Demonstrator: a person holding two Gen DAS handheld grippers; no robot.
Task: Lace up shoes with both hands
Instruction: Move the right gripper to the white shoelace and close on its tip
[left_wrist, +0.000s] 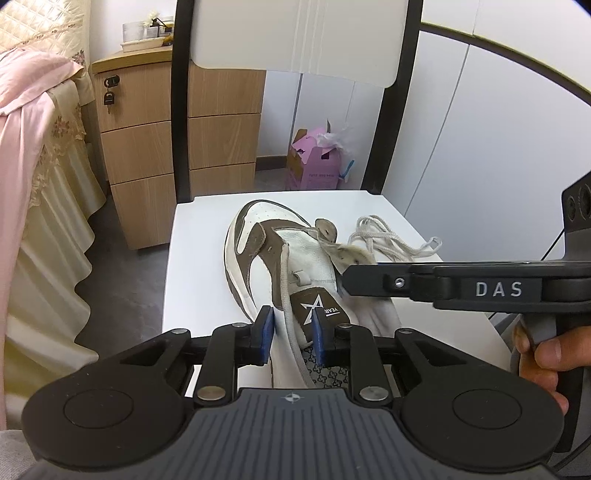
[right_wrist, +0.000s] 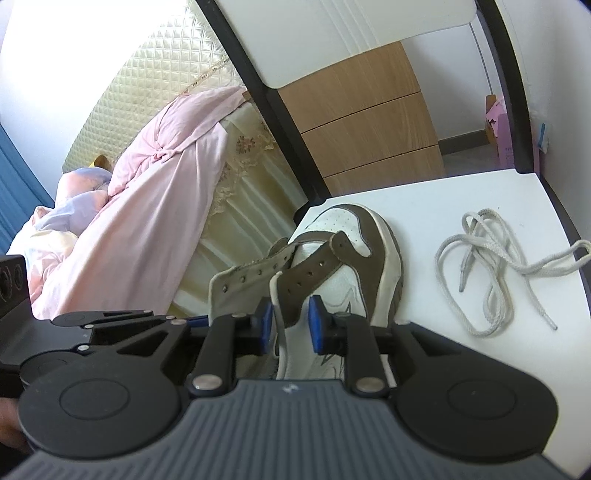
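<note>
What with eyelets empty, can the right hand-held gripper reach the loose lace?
Probably yes: the loose lace lies on the seat beside the shoe, nothing between it and the right hand-held gripper.

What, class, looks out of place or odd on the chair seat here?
The shoelace lies in a loose tangle on the chair seat, beside the shoe, not threaded. The shoe's eyelet flaps are splayed open with empty holes.

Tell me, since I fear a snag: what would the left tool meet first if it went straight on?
Probably the shoe's tongue with the lace lying beside it, since both sit between the left tool's blue pads already; depth is hard to judge.
</note>
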